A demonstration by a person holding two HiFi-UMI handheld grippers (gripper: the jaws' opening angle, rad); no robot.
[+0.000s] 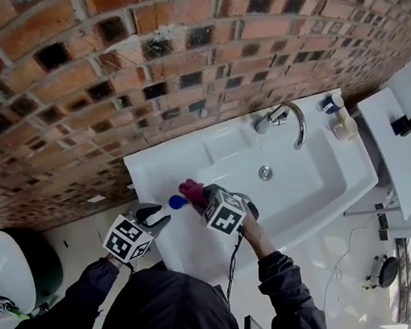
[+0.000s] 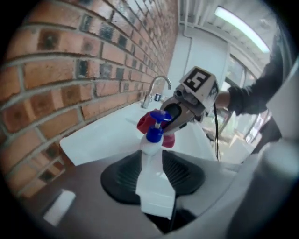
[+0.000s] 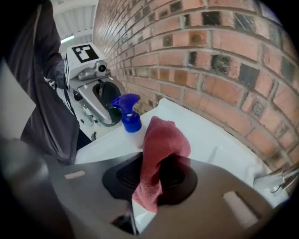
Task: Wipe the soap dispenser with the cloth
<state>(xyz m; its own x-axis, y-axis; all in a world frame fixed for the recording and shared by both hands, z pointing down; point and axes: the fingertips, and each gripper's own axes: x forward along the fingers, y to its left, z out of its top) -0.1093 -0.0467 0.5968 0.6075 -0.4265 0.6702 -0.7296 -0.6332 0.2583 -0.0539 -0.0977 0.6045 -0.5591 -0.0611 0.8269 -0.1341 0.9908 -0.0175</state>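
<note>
Left of centre in the head view, the left tongs (image 1: 154, 216) are clamped on the white body of the soap dispenser (image 2: 150, 161), whose blue pump points away from them over the near corner of the white sink (image 1: 310, 193). Just right of the pump, the red cloth (image 3: 161, 144) lies against the bottle's side. The right tongs (image 1: 200, 196) are closed on that cloth, which bunches up past their tips.
</note>
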